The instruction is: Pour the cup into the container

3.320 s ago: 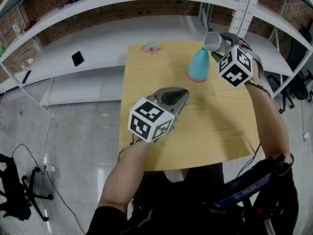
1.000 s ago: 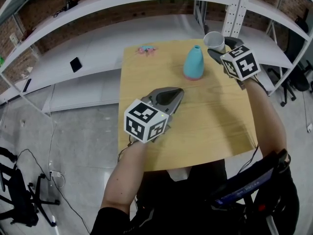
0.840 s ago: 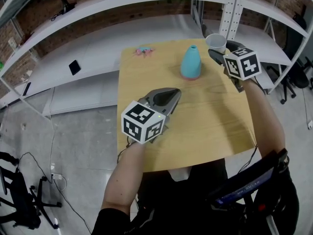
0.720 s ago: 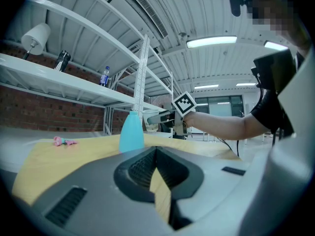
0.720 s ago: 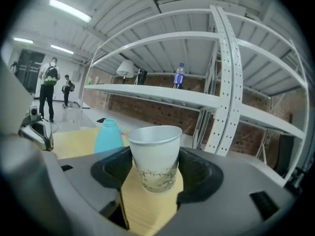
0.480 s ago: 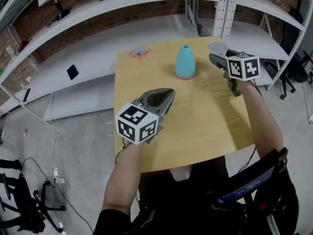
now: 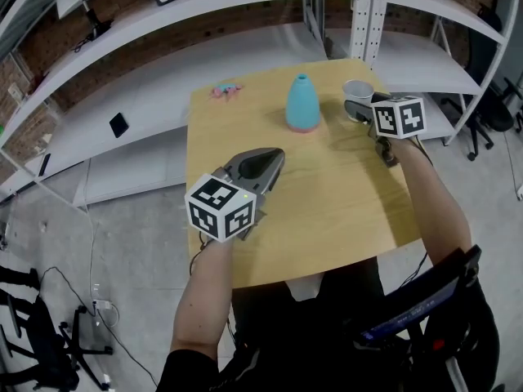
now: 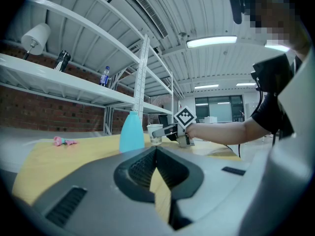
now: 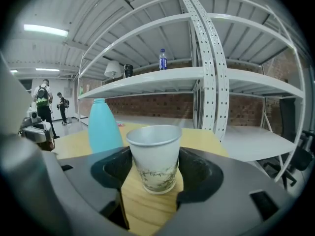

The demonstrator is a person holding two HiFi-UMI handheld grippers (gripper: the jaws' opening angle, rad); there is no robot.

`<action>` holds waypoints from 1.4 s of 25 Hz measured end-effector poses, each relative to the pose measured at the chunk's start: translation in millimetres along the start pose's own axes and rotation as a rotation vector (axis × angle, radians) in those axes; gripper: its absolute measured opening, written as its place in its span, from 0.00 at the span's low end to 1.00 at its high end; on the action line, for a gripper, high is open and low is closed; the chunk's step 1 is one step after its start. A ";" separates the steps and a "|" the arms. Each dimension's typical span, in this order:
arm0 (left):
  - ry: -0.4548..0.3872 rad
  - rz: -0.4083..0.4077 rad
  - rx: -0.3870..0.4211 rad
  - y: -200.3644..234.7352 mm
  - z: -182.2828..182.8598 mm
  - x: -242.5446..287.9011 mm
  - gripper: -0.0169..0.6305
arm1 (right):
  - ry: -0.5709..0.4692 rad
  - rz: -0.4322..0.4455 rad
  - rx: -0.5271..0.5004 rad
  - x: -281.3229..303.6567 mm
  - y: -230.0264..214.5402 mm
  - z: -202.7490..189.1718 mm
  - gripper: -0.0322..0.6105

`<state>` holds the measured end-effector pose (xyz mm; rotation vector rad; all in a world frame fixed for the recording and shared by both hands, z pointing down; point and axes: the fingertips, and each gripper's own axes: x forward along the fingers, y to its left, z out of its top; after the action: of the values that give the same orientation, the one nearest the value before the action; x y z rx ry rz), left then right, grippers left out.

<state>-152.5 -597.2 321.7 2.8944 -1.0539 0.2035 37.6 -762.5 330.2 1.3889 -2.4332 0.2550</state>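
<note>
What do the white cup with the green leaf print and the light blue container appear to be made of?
The white cup: probably paper, matt, with a rolled rim and printed wall. The light blue container: likely plastic or silicone, smooth, matt, evenly coloured.

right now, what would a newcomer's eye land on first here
The cup stands upright at the far right corner of the table, clasped between the jaws of the right hand-held gripper. Just left of it stands a tall blue container, and the left hand-held gripper is shut over the table's left side.
</note>
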 end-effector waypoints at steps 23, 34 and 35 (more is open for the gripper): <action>0.002 0.002 -0.001 1.3 0.1 -0.7 0.03 | -0.141 0.017 0.086 -58.0 6.7 0.7 0.52; 0.003 0.027 -0.006 4.8 -1.0 -2.0 0.03 | -0.234 0.100 0.017 -95.8 77.6 -2.6 0.09; 0.003 0.030 -0.006 5.4 -1.1 -1.9 0.03 | -0.237 0.112 0.021 -97.3 84.0 -3.9 0.06</action>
<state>-157.5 -600.0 322.6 2.8732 -1.0963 0.2053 12.0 -640.5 298.8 1.3620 -2.7127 0.1493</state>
